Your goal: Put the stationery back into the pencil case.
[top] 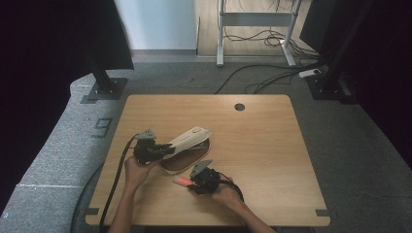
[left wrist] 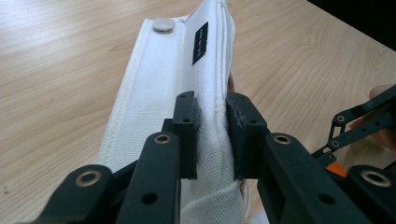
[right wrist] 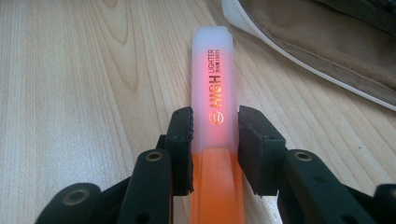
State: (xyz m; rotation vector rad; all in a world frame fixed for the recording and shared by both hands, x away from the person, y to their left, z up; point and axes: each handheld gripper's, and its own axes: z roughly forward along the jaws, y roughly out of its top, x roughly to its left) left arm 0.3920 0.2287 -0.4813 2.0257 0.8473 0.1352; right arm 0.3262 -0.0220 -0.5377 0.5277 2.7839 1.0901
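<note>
A pouch lies open on the wooden table (top: 262,145), brown inside (top: 187,159) with a white flap (top: 187,138). My left gripper (top: 167,149) holds that flap up at a slant. In the left gripper view the gripper (left wrist: 212,122) is shut on the flap's (left wrist: 154,88) stitched edge, near a snap button (left wrist: 162,24). In front of the pouch an orange highlighter (top: 180,180) with a frosted cap lies low over the table. My right gripper (right wrist: 215,130) has its pads against the sides of the highlighter (right wrist: 214,70), close beside the pouch's brown side (right wrist: 327,42).
A round cable hole (top: 239,107) sits near the table's far edge. Black stand feet (top: 104,90) and cables (top: 272,73) are on the grey carpet beyond. The person's forearms come in over the front edge. The table's right half is bare wood.
</note>
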